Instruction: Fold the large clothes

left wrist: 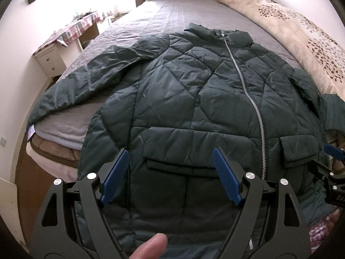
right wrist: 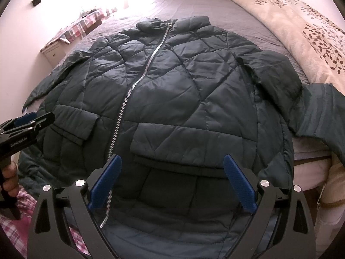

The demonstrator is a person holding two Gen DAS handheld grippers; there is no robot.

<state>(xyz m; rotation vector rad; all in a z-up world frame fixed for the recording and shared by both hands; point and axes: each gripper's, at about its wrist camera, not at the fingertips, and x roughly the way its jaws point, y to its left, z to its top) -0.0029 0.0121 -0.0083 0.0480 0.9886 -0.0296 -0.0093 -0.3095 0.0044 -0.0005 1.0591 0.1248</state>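
A dark green quilted jacket [left wrist: 183, 90] lies face up on the bed, zipped with a silver zipper [left wrist: 248, 95], collar toward the headboard, both sleeves spread out. It also shows in the right wrist view [right wrist: 176, 90]. My left gripper [left wrist: 171, 164] is open and empty, hovering over the jacket's lower left pocket flap. My right gripper [right wrist: 172, 168] is open and empty over the lower right pocket flap. The right gripper shows at the edge of the left wrist view [left wrist: 332, 153], and the left gripper at the left of the right wrist view [right wrist: 28, 118].
The bed has a grey quilted cover [left wrist: 155, 17] and a beige leaf-print duvet [left wrist: 301, 32] along its right side. A white nightstand [left wrist: 49, 60] and a table with a checked cloth [left wrist: 73, 28] stand at the left wall. The jacket hem hangs over the bed's near edge.
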